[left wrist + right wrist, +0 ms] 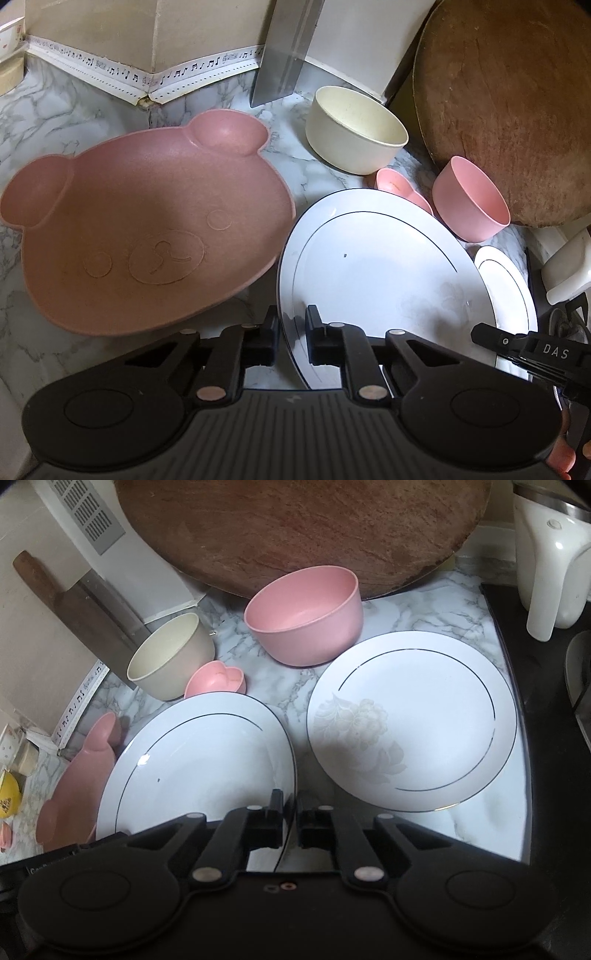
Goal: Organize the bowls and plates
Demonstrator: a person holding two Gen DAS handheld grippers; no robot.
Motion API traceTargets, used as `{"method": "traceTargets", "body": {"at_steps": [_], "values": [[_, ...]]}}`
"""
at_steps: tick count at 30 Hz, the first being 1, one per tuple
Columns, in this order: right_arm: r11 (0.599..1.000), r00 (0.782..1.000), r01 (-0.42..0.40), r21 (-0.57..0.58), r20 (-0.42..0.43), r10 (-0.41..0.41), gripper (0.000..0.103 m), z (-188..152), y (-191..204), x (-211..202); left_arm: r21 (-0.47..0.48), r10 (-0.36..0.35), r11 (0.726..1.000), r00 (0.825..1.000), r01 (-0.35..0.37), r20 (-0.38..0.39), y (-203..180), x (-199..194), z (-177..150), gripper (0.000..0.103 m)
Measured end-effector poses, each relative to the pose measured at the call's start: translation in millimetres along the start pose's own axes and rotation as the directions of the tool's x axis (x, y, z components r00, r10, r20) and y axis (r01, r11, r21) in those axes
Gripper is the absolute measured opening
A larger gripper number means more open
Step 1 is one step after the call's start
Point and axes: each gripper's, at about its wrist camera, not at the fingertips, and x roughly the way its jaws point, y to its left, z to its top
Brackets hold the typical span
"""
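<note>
The only writing we could read was "DAS", in white letters on the black body of the right gripper where it entered the left wrist view from the right. A white strip printed with music notes ran along the foot of the wall at the back edge of the table, whose top was marble-patterned.

The left gripper had its jaws drawn in narrow, one finger on each side of the near left rim of the large white plate, gripping that rim. The right gripper was likewise nearly closed and pinched the near right rim of the same large white plate, so we held it with both grippers at once.

That plate sat toward the near edge of the table. Just left of it lay the pink bear-face plate, their rims close or touching. Just right of it lay a smaller white plate with a faint flower print, near the table's right edge.

Behind the plates stood a cream bowl, a pink bowl and a small pink heart-shaped dish. A round wooden board leaned at the back right, with a cleaver propped against the wall and a white jug at the far right.
</note>
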Motion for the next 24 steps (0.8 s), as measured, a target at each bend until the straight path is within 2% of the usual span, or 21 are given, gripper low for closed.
{"method": "traceTargets", "body": {"at_steps": [6,20,24], "values": [[1.000,1.000,0.008,-0.028,0.002,-0.008,0.008,-13.6,1.9,-12.1,0.023,-0.004,1.000,1.000,0.004,-0.011,2.5,-5.8,-4.0,0.013],[0.998,0.999,0.031,0.055,0.006,-0.031,0.008,-69.2,-9.9,-71.0,0.150,-0.071,0.986,0.996,0.077,-0.048,2.8,-46.1,-40.1,0.013],[0.999,0.999,0.039,0.038,0.008,-0.039,0.009,-84.5,-7.4,-80.7,0.188,-0.076,0.979,0.996,0.085,-0.055,5.2,-53.4,-50.4,0.013]]}}
